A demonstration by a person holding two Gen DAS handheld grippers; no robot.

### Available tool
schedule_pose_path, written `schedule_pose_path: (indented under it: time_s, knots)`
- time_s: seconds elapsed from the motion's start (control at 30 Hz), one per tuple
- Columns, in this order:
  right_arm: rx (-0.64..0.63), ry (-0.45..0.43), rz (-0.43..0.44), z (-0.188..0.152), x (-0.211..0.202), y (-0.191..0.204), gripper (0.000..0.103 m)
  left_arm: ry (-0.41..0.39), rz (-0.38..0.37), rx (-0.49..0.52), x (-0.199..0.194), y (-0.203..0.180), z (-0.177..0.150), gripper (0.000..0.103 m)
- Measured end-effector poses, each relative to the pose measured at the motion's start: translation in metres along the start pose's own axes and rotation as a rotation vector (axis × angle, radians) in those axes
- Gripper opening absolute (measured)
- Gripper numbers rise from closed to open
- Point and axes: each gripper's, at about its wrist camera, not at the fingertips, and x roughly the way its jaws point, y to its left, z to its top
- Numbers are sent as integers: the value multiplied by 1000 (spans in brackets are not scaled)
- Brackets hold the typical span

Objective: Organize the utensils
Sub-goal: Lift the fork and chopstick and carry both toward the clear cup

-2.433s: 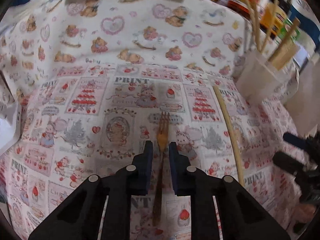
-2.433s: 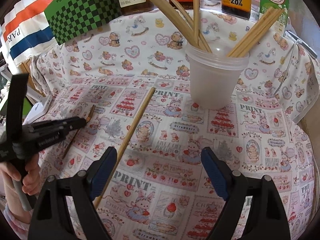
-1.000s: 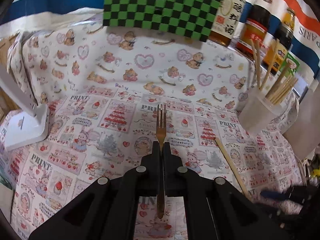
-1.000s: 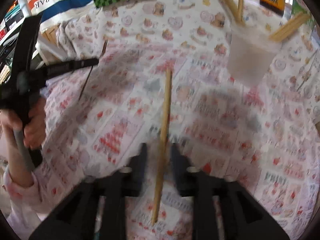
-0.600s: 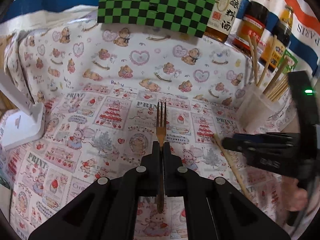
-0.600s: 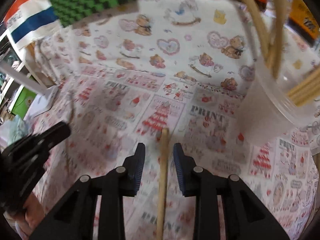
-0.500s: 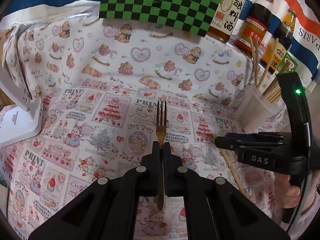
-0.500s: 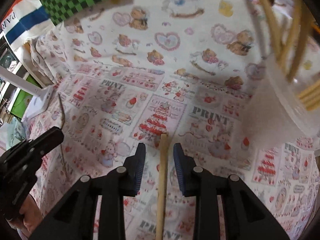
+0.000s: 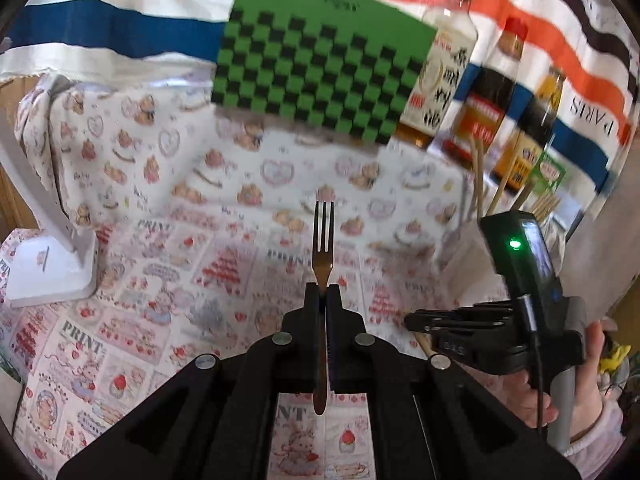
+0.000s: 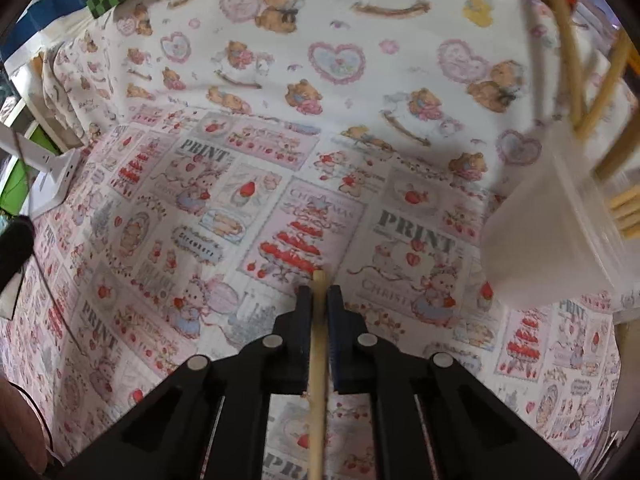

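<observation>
My left gripper (image 9: pixel 323 293) is shut on a metal fork (image 9: pixel 323 232), tines pointing forward, held above the printed tablecloth (image 9: pixel 160 280). My right gripper (image 10: pixel 319 293) is shut on a wooden chopstick (image 10: pixel 318 360) that runs back between the jaws, its tip just past the fingertips. The right gripper also shows in the left wrist view (image 9: pixel 412 319), to the right of the fork. A translucent plastic cup (image 10: pixel 560 232) holding several chopsticks (image 10: pixel 568 48) stands close on the right in the right wrist view; its chopsticks also show in the left wrist view (image 9: pixel 478 176).
A green checkered box (image 9: pixel 320 76) and several sauce bottles (image 9: pixel 480 112) stand along the back. A white stand base (image 9: pixel 52 268) sits at the left, also in the right wrist view (image 10: pixel 56 176). A striped cloth (image 9: pixel 120 32) hangs behind.
My right gripper has closed on the chopstick and moved nearer the cup. My left gripper has lifted and tilted up with the fork, so more of the back wall shows.
</observation>
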Motion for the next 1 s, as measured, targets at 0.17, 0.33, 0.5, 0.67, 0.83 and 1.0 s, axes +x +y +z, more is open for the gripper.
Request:
schedule_pose_path:
  time_s: [0.17, 0.33, 0.5, 0.67, 0.83, 1.0]
  knots:
    - [23, -221, 48, 1, -83, -13, 7, -11, 57, 0, 1, 2, 2, 2]
    - [30, -432, 40, -7, -162, -21, 7, -31, 64, 18, -1, -2, 0, 2]
    - [49, -596, 29, -25, -216, -31, 7, -40, 38, 26, -3, -3, -1, 2]
    - [69, -680, 62, -38, -241, -43, 7, -55, 35, 1, -4, 3, 0, 2]
    - [90, -700, 74, -38, -245, -58, 7, -55, 32, 42, -3, -7, -2, 2]
    - [136, -713, 82, -36, -247, -79, 7, 44, -33, 115, 18, -36, 9, 2]
